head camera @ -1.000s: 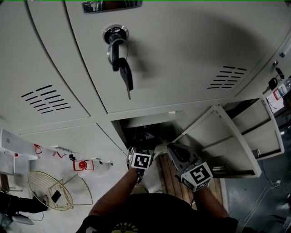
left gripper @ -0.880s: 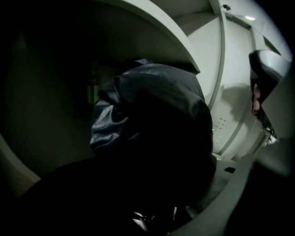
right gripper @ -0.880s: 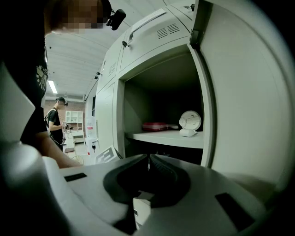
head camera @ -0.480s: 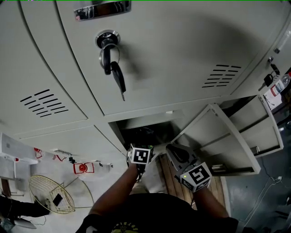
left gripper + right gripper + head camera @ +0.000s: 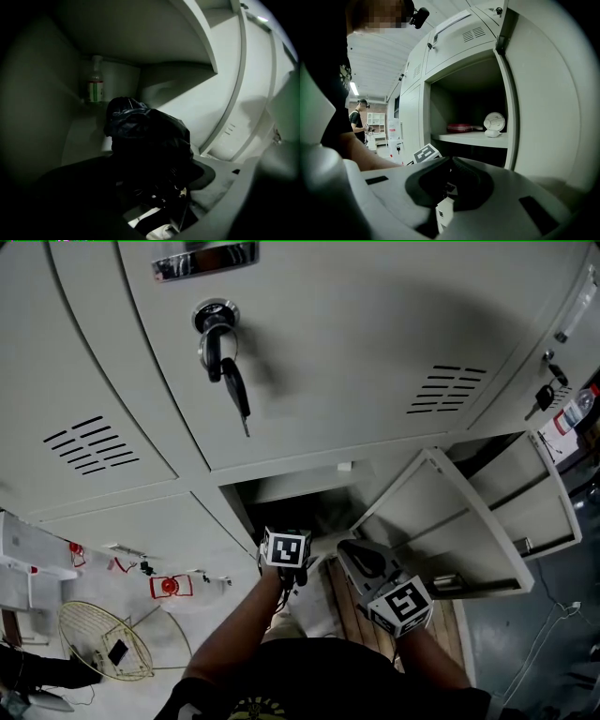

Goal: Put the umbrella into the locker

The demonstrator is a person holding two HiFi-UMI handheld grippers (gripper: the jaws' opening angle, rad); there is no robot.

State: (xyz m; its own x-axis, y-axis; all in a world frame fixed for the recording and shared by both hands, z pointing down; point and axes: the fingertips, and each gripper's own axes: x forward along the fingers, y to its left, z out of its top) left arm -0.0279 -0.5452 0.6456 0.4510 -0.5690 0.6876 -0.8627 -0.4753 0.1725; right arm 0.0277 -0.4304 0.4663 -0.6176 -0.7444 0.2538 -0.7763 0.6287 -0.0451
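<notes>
Since a second ago the left tongs (image 5: 287, 538) have edged deeper into the mouth of the open locker compartment (image 5: 298, 499), and their marker cube now sits at its lower lip. Their jaws are closed on the black folded umbrella (image 5: 146, 136). It sticks forward from them into the compartment, its bunched fabric filling the middle of the opening. Behind the umbrella and to its left, a bottle (image 5: 95, 86) stands upright in the compartment's far corner. The right tongs (image 5: 450, 161) hang just outside the compartment, beside its swung-out door (image 5: 448, 521). Their jaws are pressed together with nothing between them, well clear of the umbrella.
</notes>
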